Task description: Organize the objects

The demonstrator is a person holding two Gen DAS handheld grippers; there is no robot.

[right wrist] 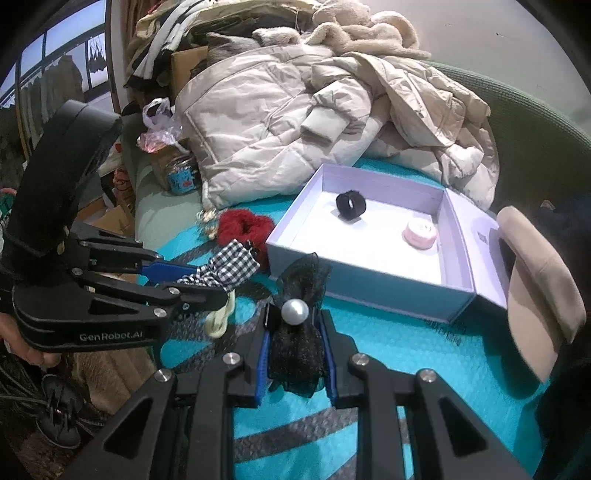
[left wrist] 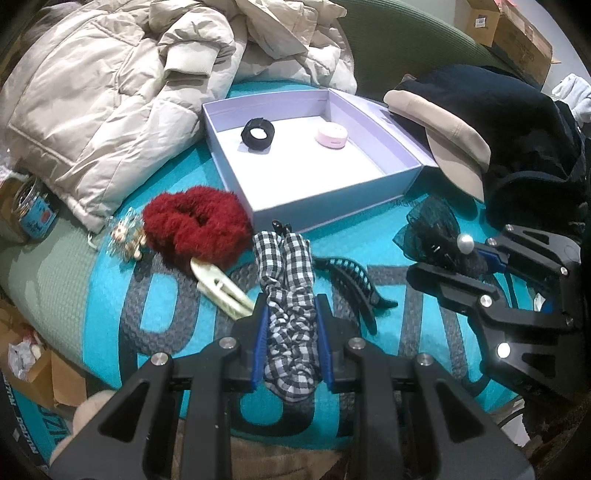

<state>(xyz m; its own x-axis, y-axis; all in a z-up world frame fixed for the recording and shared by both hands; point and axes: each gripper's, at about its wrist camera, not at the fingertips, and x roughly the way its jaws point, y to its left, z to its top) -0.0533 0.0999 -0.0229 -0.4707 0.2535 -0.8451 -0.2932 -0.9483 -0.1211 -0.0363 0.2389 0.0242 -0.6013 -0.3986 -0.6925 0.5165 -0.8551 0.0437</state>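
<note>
Mid-carry: left gripper (left wrist: pixel 290 325) clamped on checked scrunchie (left wrist: pixel 290 295), right gripper (right wrist: pixel 295 354) clamped on black lace bow (right wrist: pixel 299 343). Next prob: lift both fwd over lilac box (left wrist: pixel 402 173) ahead, release inside.

Beige puffer jacket (left wrist: pixel 110 92) (crumpled) beside cardboard boxes (left wrist: pixel 517 33)

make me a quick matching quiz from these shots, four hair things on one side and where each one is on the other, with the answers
Things:
1. black-and-white checked fabric scrunchie
2. black lace bow with a white pearl
3. fluffy dark red scrunchie
4. small round pink case

Places:
A. inside the open lilac cardboard box
B. gripped in the right claw
C. lying on the teal mat beside the box
D. gripped in the left claw

Pairs: 1-D, 2-B, 3-C, 4-A
</note>
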